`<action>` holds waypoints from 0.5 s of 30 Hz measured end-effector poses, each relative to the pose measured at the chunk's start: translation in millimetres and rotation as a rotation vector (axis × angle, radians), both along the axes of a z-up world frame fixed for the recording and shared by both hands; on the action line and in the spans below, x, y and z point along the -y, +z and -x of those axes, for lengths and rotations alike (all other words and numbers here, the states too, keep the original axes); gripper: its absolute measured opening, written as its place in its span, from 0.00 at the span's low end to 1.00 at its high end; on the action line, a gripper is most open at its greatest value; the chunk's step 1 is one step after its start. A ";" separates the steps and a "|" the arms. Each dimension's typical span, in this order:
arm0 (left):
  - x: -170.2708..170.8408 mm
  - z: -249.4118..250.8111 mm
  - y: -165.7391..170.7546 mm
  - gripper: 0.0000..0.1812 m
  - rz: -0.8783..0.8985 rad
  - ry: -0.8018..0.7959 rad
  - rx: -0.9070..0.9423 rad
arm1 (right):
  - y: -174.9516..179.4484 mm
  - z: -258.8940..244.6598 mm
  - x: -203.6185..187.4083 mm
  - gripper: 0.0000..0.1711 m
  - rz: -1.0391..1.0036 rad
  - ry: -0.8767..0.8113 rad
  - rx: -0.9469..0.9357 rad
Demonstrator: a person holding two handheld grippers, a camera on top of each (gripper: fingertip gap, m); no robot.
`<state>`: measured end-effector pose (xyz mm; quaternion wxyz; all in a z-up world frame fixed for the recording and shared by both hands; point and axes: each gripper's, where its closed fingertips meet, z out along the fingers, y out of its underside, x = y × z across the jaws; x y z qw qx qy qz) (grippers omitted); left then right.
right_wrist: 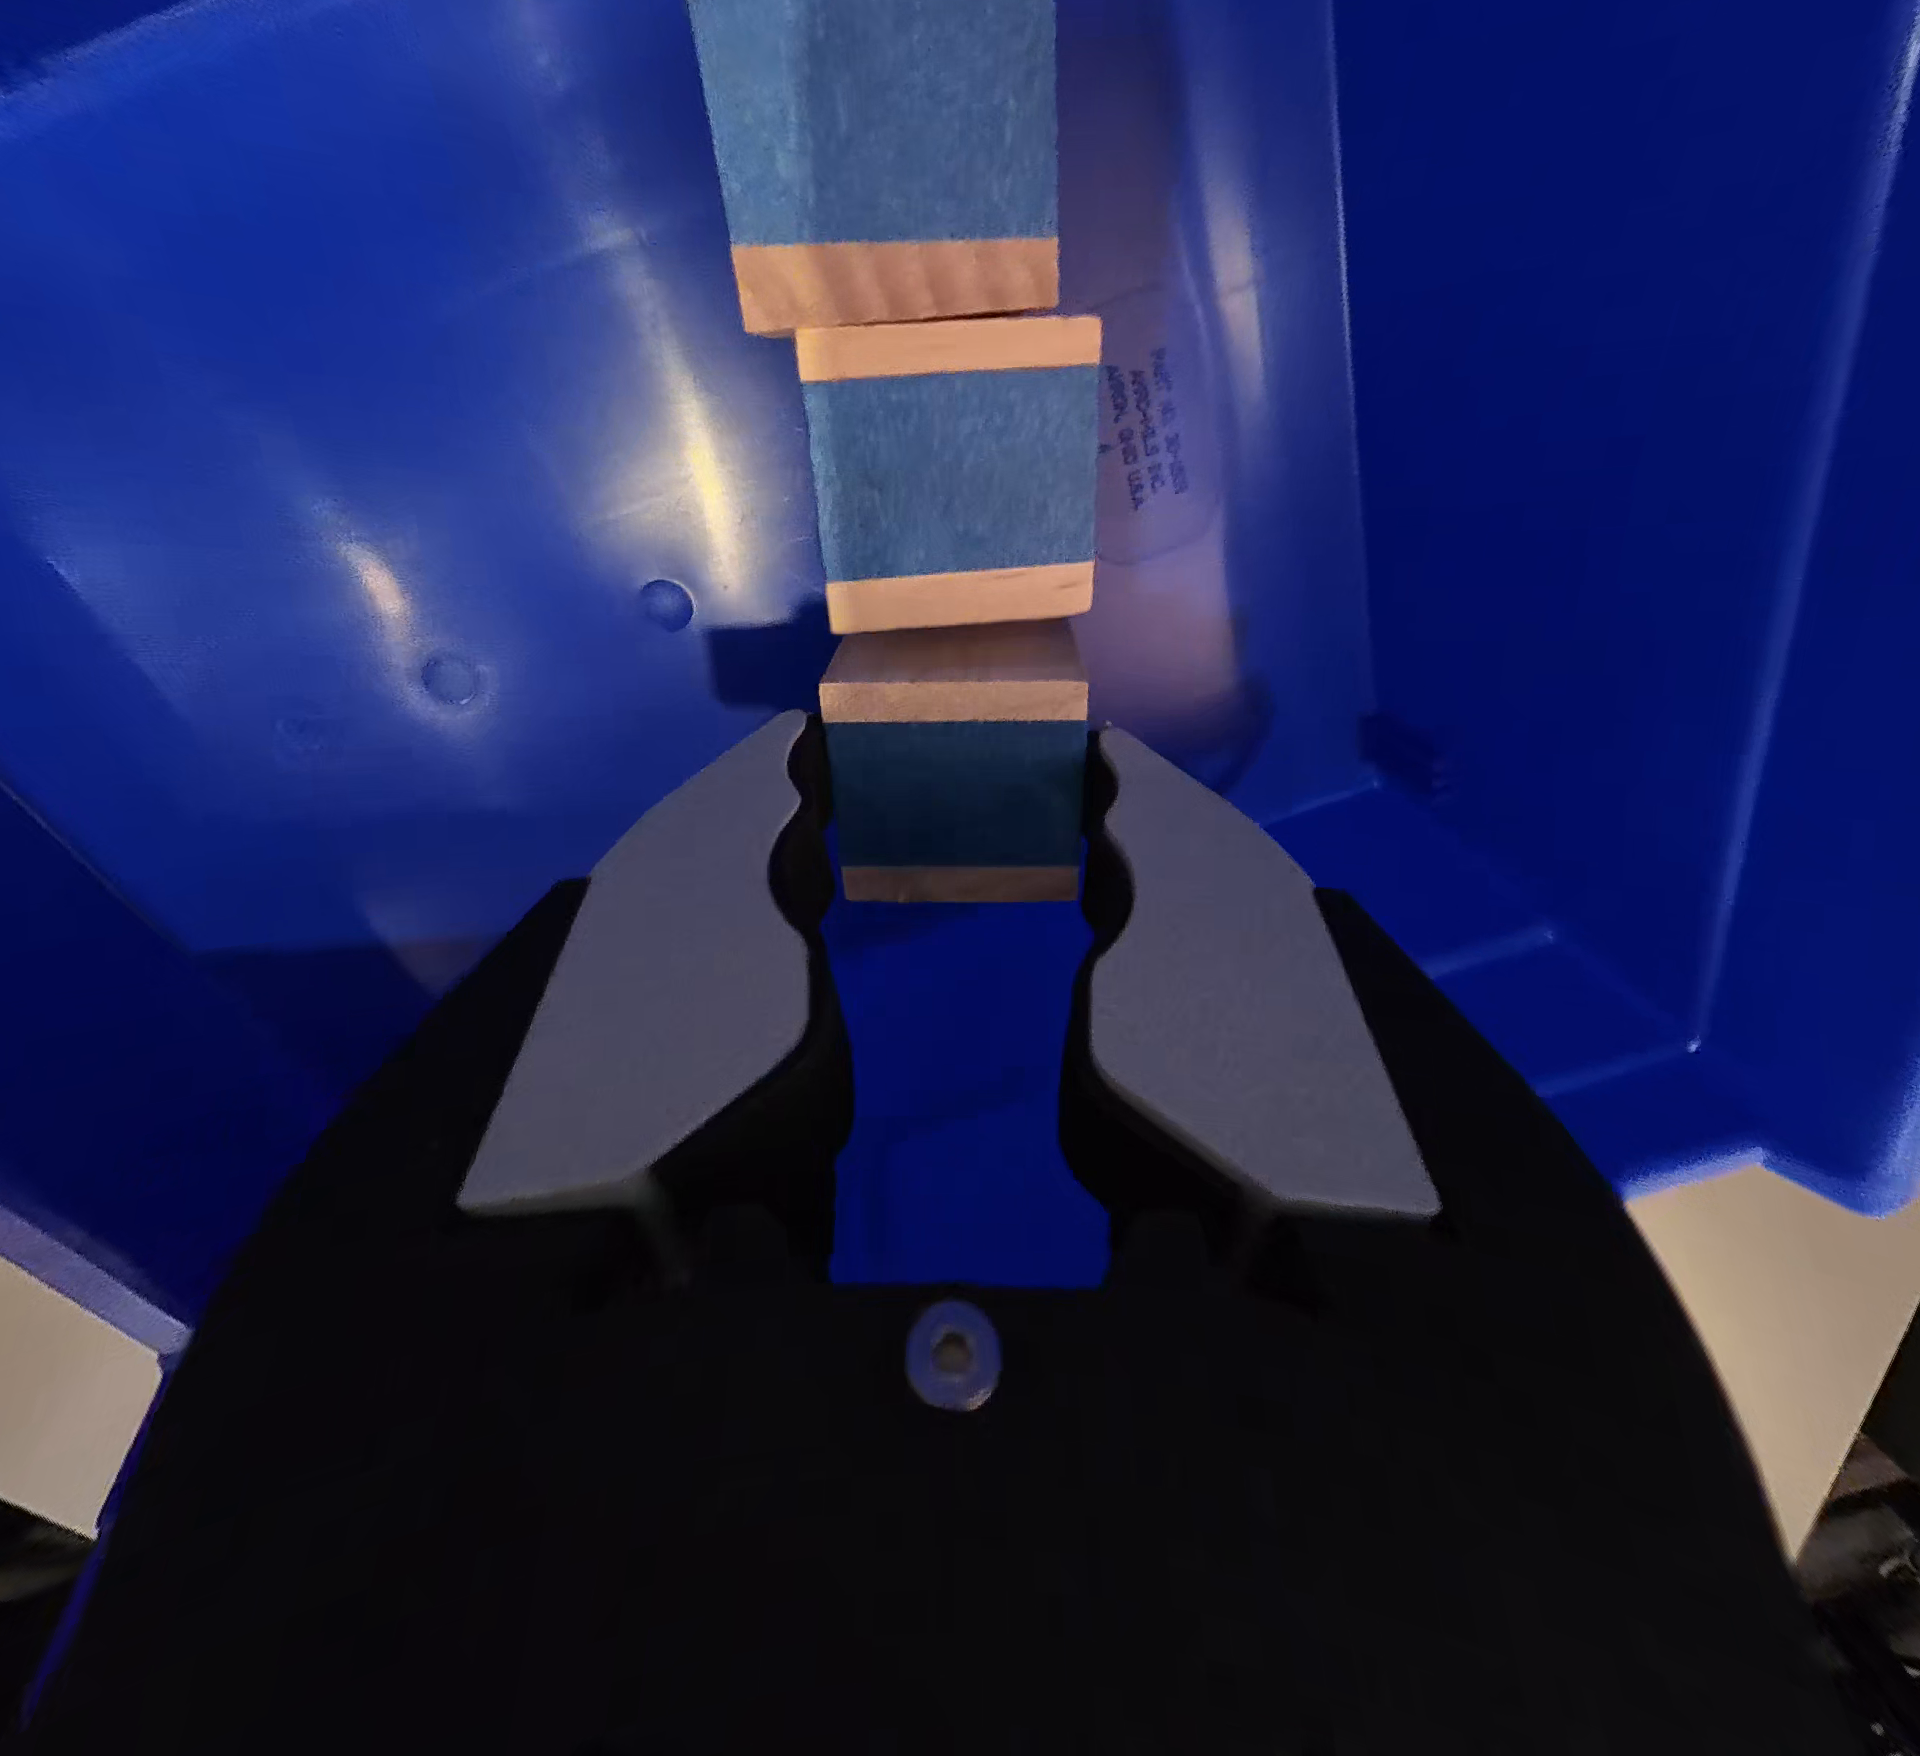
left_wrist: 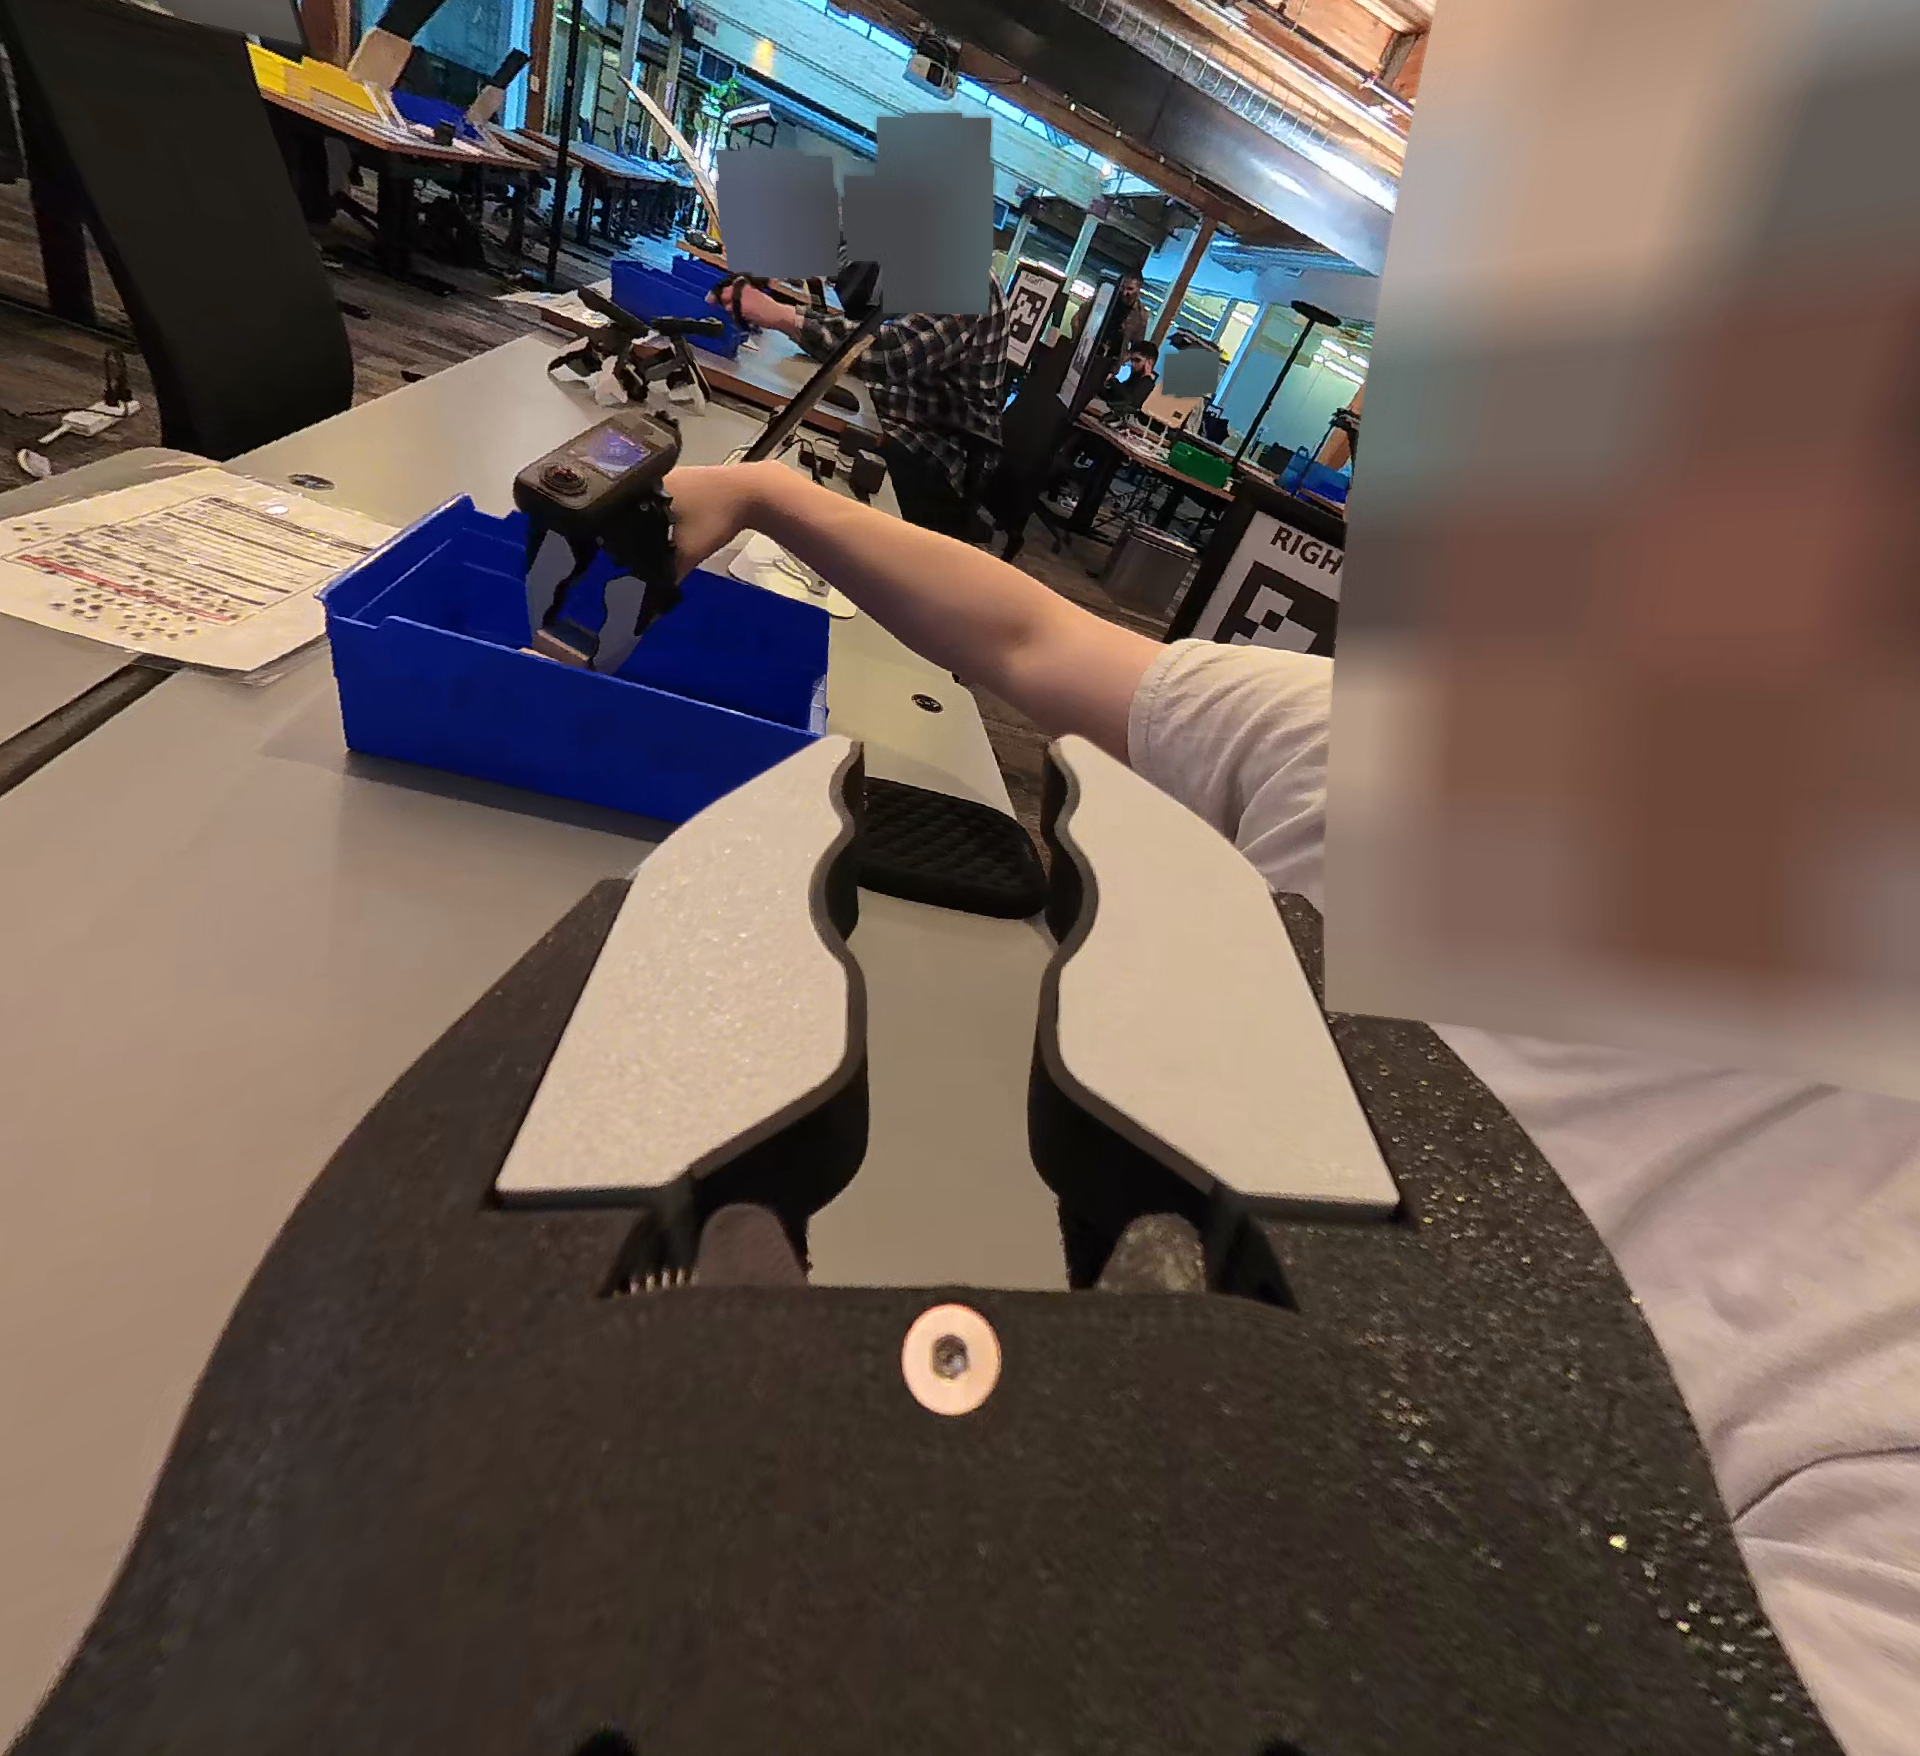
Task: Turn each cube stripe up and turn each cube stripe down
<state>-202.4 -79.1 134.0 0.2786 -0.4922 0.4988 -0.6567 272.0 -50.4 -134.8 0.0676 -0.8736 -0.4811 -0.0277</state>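
Three wooden cubes with a blue stripe lie in a line inside the blue bin (right_wrist: pixel 364 356). In the right wrist view the far cube (right_wrist: pixel 883 106) and the middle cube (right_wrist: pixel 956 470) show their stripe toward the camera. My right gripper (right_wrist: pixel 954 742) is shut on the sides of the near cube (right_wrist: pixel 956 802), whose stripe also faces the camera. The left wrist view shows the right gripper (left_wrist: pixel 592 641) reaching down into the bin (left_wrist: pixel 540 730) with the cube (left_wrist: pixel 566 644) between its tips. My left gripper (left_wrist: pixel 951 761) is open and empty above the grey table (left_wrist: pixel 208 927).
A printed sheet (left_wrist: pixel 177 563) lies on the table left of the bin. A black textured pad (left_wrist: pixel 945 859) sits at the table edge just beyond my left fingertips. Another pair of grippers (left_wrist: pixel 634 356) rests at the table's far end. People sit at desks behind.
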 end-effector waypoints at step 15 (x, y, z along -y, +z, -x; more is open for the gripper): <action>-11.6 20.8 10.1 0.18 -0.064 0.086 0.003 | 31.1 5.2 -18.6 0.39 -0.180 -0.021 -0.032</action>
